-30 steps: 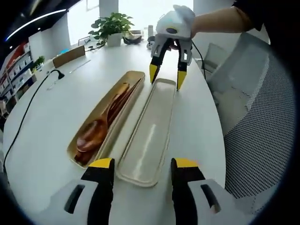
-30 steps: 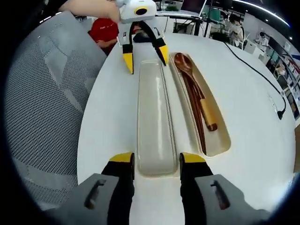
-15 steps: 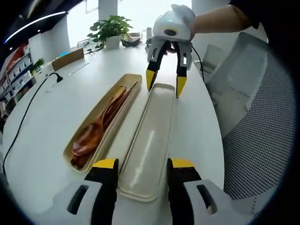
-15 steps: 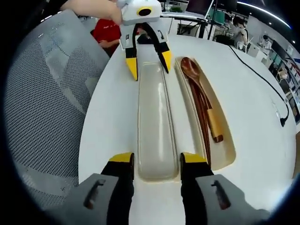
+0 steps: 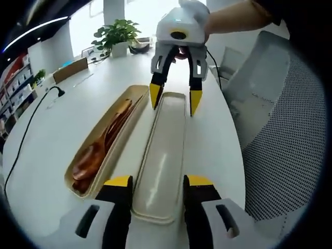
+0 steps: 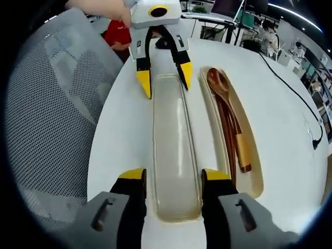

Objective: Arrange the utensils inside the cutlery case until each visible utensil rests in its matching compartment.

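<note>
A long cream lid [image 5: 161,150] lies hollow side up on the white table, next to the tan case base [image 5: 70,179]. The base holds a wooden spoon [image 5: 89,160] and dark chopsticks [image 5: 116,124]. My left gripper [image 5: 158,182] stands open with the lid's near end between its jaws. My right gripper [image 5: 175,99] is open and straddles the far end. In the right gripper view the lid [image 6: 174,150] runs from my right gripper [image 6: 175,176] to my left gripper [image 6: 165,80]. There the base [image 6: 258,181] with the spoon [image 6: 220,85] lies at the right.
A grey mesh chair [image 5: 290,145] stands close to the table edge beside the lid, and shows again as the chair [image 6: 52,119]. A black cable [image 5: 28,127] crosses the table past the base. A potted plant [image 5: 116,36] stands at the far end.
Both grippers have moved in along the lid toward each other, so each end now lies deeper between the jaws. The left gripper's jaws look slightly narrower. Lid and base have not moved.
</note>
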Available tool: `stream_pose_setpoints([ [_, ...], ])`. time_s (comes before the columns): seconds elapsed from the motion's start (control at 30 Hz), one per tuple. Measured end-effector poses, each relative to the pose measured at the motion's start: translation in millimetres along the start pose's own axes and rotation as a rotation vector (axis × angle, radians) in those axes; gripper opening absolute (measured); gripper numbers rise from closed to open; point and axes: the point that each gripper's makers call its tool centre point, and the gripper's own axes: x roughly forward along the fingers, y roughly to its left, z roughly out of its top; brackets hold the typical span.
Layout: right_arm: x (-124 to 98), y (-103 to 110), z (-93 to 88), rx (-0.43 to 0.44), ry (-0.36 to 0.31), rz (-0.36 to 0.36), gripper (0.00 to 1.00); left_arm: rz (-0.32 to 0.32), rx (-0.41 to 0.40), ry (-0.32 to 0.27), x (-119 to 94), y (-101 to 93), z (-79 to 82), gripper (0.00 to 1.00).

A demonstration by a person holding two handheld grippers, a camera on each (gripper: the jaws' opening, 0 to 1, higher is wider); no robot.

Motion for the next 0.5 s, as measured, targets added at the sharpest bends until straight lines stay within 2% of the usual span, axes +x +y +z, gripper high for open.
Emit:
stream_pose_setpoints([
  [0.23, 0, 0, -2.4, 0.015, 0.036, -0.005, 0.34, -0.004, 0.002, 0.021, 0, -0.8, -0.8, 0.41],
  [0.33, 0, 0, -2.3, 0.033, 0.045, 0.001, 0.34, 0.012, 0.089, 0.029, -4, -0.5, -0.8, 0.47],
  [0.4, -1, 2, -2.0, 0.096, 0.045, 0.029, 0.34, 0.029, 0.122, 0.019, -6, -1.7, -0.3, 0.55],
  [0.47, -2, 2, -0.9, 0.146, 0.032, 0.054, 0.34, 0.077, 0.194, 0.015, -10, 1.2, 1.8, 0.57],
  [0.5, -3, 1, -1.2, 0.157, 0.03, 0.062, 0.34, 0.078, 0.22, 0.019, -11, 0.8, 1.4, 0.57],
])
